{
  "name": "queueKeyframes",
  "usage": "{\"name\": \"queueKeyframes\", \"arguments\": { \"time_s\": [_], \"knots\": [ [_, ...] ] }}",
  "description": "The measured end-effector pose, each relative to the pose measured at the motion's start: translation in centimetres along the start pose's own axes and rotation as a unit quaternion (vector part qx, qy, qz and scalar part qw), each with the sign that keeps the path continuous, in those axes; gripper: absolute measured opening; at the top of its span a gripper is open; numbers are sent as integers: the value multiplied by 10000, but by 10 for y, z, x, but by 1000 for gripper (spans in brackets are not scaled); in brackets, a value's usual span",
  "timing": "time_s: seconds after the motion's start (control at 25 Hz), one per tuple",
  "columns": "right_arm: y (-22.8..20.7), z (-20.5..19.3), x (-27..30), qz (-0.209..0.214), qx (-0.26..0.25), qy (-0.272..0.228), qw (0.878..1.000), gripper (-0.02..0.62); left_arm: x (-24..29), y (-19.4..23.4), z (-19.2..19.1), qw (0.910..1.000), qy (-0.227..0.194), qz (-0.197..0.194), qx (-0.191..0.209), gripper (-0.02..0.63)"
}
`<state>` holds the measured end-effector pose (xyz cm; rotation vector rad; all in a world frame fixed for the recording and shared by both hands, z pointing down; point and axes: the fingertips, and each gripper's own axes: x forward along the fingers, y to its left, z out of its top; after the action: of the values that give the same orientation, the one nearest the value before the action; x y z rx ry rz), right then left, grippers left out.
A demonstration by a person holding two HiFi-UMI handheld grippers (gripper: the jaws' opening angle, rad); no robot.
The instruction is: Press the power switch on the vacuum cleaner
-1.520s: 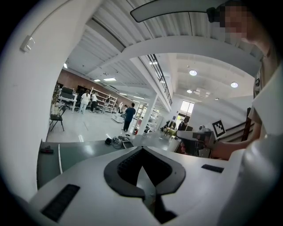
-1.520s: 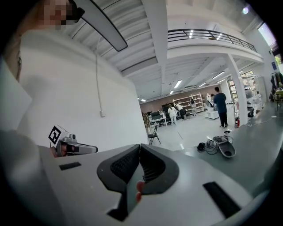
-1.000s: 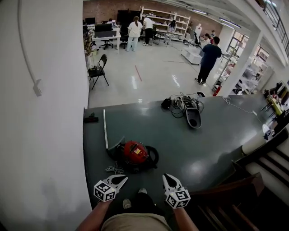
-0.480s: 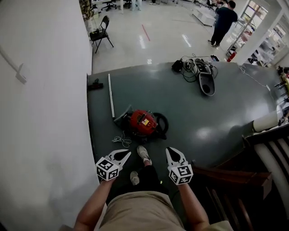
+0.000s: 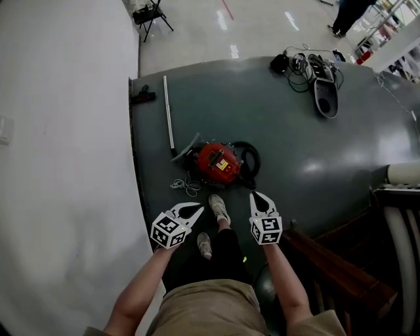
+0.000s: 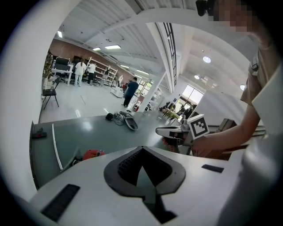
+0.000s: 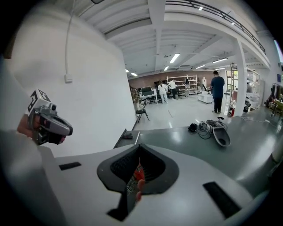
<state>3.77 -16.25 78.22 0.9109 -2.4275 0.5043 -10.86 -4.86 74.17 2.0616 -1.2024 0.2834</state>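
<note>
One red vacuum cleaner (image 5: 218, 164) sits on the dark grey-green floor (image 5: 295, 144), just ahead of the person's two shoes (image 5: 218, 208). One black hose (image 5: 256, 159) loops against its right side. One small tangle of pale cord (image 5: 186, 186) lies at its near left. One long white tube (image 5: 168, 118) runs from its left end toward the far edge of the dark floor.

Two grippers hang on the near side of the vacuum cleaner, apart from it. The left gripper (image 5: 195, 209) and the right gripper (image 5: 257, 196) sit either side of the front shoe. Each has its fingers closed tip to tip.

Farther off lie one heap of cables (image 5: 298, 62) beside one black scoop-shaped part (image 5: 326, 98), and one small black item (image 5: 143, 97) by the white wall (image 5: 65, 164). One folding chair (image 5: 152, 12) stands on the pale floor beyond.
</note>
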Motion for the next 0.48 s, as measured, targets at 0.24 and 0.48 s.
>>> {"name": "queueKeyframes", "arguments": {
  "time_s": [0.24, 0.48],
  "knots": [
    [-38, -57, 107, 57, -136, 610, 9980, 12, 75, 80, -31, 9919, 790, 998, -59, 5],
    [-47, -134, 202, 180, -406, 1198, 9918, 12, 137, 119, -69, 9892, 1073, 997, -98, 5]
  ]
}}
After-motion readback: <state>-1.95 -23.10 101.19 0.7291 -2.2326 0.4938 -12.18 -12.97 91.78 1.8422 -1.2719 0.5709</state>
